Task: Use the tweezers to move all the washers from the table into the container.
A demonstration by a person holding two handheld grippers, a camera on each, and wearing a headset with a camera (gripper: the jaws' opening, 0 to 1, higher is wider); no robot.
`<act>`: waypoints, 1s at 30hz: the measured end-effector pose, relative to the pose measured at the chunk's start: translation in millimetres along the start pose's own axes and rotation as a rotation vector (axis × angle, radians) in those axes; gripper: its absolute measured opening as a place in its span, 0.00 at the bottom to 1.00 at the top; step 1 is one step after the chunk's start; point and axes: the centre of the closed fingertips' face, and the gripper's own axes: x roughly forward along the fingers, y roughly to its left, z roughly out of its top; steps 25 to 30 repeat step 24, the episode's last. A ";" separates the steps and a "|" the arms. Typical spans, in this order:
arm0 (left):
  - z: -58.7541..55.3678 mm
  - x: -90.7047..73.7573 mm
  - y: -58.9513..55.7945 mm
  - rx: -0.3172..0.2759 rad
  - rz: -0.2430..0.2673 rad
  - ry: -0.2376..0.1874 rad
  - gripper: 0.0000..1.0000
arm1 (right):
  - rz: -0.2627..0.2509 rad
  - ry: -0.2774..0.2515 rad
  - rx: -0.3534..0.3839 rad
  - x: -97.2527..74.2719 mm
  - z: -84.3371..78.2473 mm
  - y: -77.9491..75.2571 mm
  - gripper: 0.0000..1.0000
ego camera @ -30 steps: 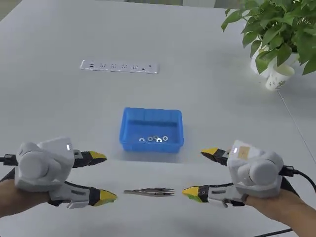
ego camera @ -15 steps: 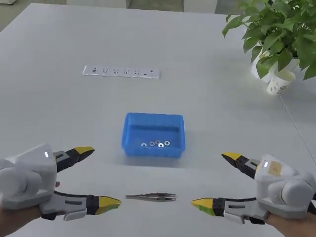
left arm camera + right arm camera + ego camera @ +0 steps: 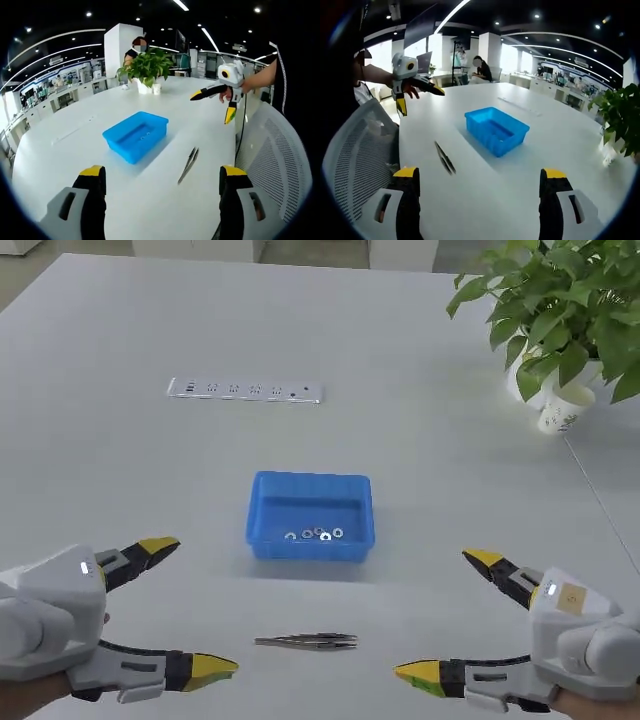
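Trouble from here would most likely start at the tweezers [image 3: 305,641]. They lie flat and closed on the surface [image 3: 420,410], between the two grippers and a little to the near side of the container [image 3: 310,481]. They are thin and sit low, so a gripper coming down on them could push them along the surface. It could also catch only one leg and let them twist, and a crooked hold would make fine picking unreliable. The washers [image 3: 315,534] I can make out form a small cluster on the floor of the blue container, near its front wall. I see none loose on the surface, though a small pale washer on grey could be missed at this size, so the task looks done or close to it. A second risk follows from that: a needless reach could bump the light container and spill what is already in it. The left gripper [image 3: 199,605] is spread wide and empty, off to the left of the tweezers and apart from them. The right gripper [image 3: 437,615] is equally wide and empty on the other side, and neither appears to touch the tweezers or the container.
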 end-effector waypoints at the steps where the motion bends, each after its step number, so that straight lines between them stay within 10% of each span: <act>1: -0.3 0.1 0.3 0.002 -0.001 0.003 0.99 | 0.002 0.000 -0.002 0.0 0.2 0.5 1.00; 30: 0.3 -1.7 3.0 0.010 -0.002 0.000 0.99 | 0.004 0.005 0.002 -2.1 -1.6 1.8 1.00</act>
